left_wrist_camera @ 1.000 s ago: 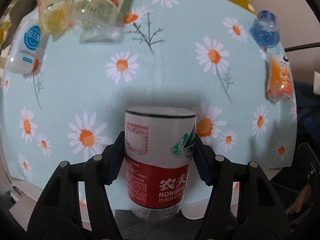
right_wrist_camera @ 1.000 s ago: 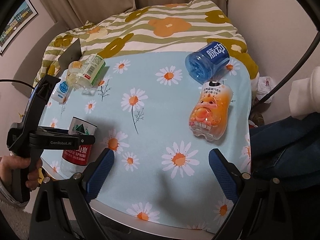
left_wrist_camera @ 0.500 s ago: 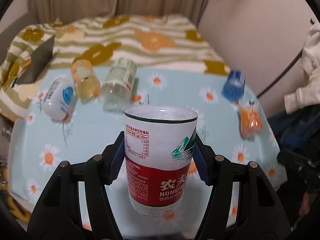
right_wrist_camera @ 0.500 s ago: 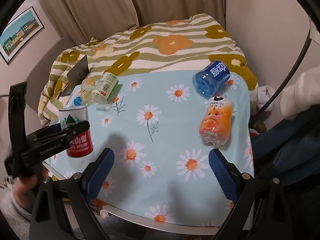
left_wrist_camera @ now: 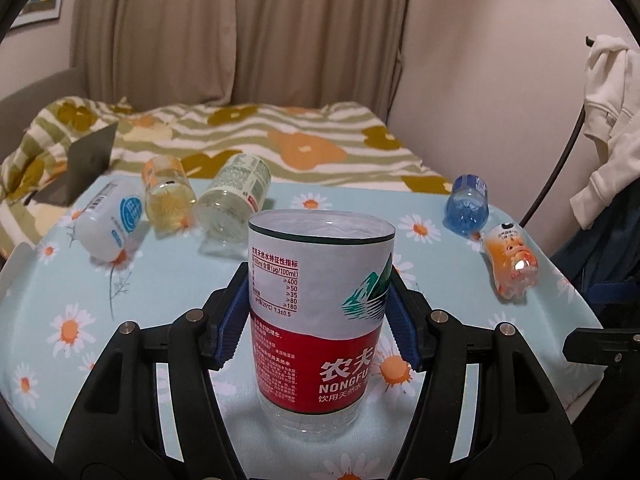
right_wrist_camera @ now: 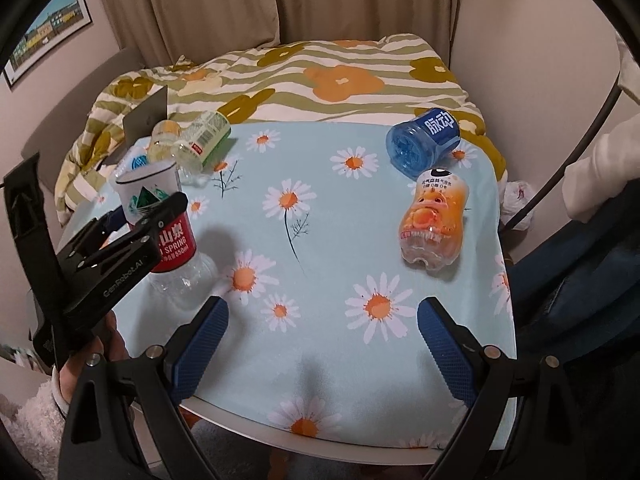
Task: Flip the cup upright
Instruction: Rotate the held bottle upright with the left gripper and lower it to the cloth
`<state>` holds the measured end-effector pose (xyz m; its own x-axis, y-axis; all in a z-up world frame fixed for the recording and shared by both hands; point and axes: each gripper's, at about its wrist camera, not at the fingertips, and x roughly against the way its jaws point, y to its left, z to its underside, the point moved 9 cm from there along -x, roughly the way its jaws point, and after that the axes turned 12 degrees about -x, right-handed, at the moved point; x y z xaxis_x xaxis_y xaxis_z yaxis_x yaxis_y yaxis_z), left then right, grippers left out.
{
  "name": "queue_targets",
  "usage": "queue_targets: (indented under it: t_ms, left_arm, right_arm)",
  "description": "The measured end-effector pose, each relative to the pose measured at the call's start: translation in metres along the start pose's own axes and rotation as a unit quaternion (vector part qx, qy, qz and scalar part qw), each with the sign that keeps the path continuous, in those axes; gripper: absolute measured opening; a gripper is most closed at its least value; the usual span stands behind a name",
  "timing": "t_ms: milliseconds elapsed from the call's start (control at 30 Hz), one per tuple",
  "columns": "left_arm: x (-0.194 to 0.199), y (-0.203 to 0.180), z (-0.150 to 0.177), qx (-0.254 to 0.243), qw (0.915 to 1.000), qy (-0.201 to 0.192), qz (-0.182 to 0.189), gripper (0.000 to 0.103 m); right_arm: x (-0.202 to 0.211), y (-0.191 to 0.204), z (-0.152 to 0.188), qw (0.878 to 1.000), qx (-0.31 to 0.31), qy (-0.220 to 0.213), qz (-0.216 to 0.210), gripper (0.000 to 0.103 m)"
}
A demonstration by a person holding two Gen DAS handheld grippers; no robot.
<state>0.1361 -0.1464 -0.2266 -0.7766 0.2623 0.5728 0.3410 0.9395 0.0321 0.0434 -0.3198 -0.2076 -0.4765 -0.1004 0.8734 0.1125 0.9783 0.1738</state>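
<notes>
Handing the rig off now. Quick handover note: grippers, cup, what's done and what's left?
Left gripper: shut on the Nongfu cup, open end up, near the table's left front edge; whether its base touches down is unclear.
Right gripper: open, empty, above the front edge.
Done: cup turned upright.
Left: seat it on the table and release.

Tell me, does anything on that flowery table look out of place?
Yes: five cut-bottle cups lie tipped on their sides, three at the far left, the blue one and orange one at right. Only the red-labelled cup is upright.
</notes>
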Motion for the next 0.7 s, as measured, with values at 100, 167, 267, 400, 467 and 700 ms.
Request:
queue_targets:
  t_ms: [100,167,267,400,467,700]
  left_arm:
    - [0.005,-0.001,0.002,-0.001,0.9999,-0.014,-0.003,0.067]
    - [0.008,-0.001,0.004,0.002,0.9999,-0.016,-0.003,0.067]
    - [0.013,-0.002,0.008,0.006,1.0,-0.008,0.0,0.068]
    - [0.014,-0.003,0.021,0.009,0.9994,0.029,0.014,0.068]
    - [0.017,-0.004,0.023,0.005,0.9993,0.034,0.016,0.068]
    - [0.018,-0.008,0.031,-0.013,0.9976,0.066,0.014,0.068]
  right_arm:
    - [0.0,0.002,0.004,1.0,0.009,-0.003,0.007,0.095]
    - [0.0,0.005,0.006,1.0,0.015,-0.003,0.01,0.095]
    - [0.001,0.009,0.008,1.0,0.025,-0.006,0.012,0.095]
    - [0.004,0.013,0.008,1.0,0.023,-0.011,0.007,0.095]
    - [0.006,0.013,0.007,1.0,0.016,-0.015,0.001,0.095]
    - [0.012,0.014,0.007,1.0,-0.009,-0.017,-0.013,0.095]
